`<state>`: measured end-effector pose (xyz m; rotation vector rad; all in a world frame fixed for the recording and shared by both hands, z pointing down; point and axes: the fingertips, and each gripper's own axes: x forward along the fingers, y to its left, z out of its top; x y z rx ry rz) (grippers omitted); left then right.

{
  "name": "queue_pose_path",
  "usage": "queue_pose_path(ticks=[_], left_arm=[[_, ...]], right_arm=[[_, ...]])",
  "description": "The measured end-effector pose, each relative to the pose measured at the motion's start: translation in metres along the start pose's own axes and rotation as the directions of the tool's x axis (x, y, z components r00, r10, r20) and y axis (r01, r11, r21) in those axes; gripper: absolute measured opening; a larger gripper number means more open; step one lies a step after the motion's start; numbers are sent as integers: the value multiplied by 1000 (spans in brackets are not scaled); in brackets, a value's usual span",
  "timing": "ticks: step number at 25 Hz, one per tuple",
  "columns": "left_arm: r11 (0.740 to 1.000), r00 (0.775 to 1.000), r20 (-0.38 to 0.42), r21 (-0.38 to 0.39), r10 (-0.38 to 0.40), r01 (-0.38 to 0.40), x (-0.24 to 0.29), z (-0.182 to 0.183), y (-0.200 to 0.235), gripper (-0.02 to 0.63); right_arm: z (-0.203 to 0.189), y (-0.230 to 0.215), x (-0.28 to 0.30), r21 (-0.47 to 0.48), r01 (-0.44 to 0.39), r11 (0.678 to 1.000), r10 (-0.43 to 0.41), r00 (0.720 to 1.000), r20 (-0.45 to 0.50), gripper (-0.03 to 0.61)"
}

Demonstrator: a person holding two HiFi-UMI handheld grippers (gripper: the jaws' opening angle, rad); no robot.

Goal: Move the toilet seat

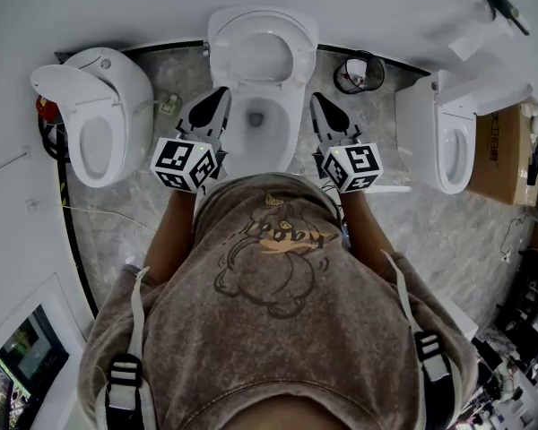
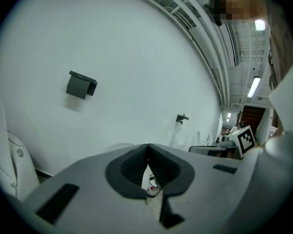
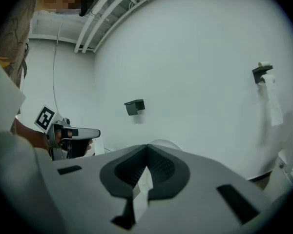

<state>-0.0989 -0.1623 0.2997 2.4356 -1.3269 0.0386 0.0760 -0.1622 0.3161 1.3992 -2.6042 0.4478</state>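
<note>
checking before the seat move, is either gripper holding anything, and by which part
Nothing is held: the left gripper and right gripper both have jaws shut and empty.

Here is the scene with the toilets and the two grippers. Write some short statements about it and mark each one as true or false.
1. The left gripper and the right gripper are both shut and empty. True.
2. The toilet seat lies down over the bowl. False: the seat stands raised and the bowl is open.
3. A small bin stands on the floor to the right of the seat. True.
4. The left gripper grips the seat. False: it is beside the bowl and holds nothing.
</note>
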Motion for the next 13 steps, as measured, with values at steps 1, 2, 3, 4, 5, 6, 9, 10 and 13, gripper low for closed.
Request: queue_pose_path(ticks=[1,2,3,4,5,6,9,10,13], left_arm=[[1000,1000,0,-2,1,-1,0,0,1,9],[1000,1000,0,-3,1,-1,1,0,1,9],[1000,1000,-1,-3,1,-1,1,0,1,9],[1000,1000,-2,-4,1,-1,2,0,1,9],[1000,1000,-3,-5,1,-1,2,0,1,9],[1000,1000,-3,-5,2,-2,3,0,1,9],[1000,1000,-3,-3,5,-5,3,0,0,9],[1000,1000,-4,-2,6,-6,3,0,-1,9],[1000,1000,-6,-3,7,-7,3,-1,-2,9]], right_arm=[[0,-1,1,1,1,1000,-1,1000,-1,-3],[-1,-1,1,2,2,1000,-2,1000,-2,-3],[-1,-1,1,3,2,1000,-2,1000,-3,-3],[-1,-2,2,4,1,1000,-1,1000,-4,-3],[-1,-2,2,5,1,1000,-1,1000,-4,-3],[-1,-3,3,6,0,1000,0,1000,-4,-3],[-1,-4,3,4,-1,1000,1,1000,-2,-3],[0,-5,3,4,-1,1000,1,1000,-2,-3],[0,-5,1,4,-2,1000,2,1000,-1,-3]])
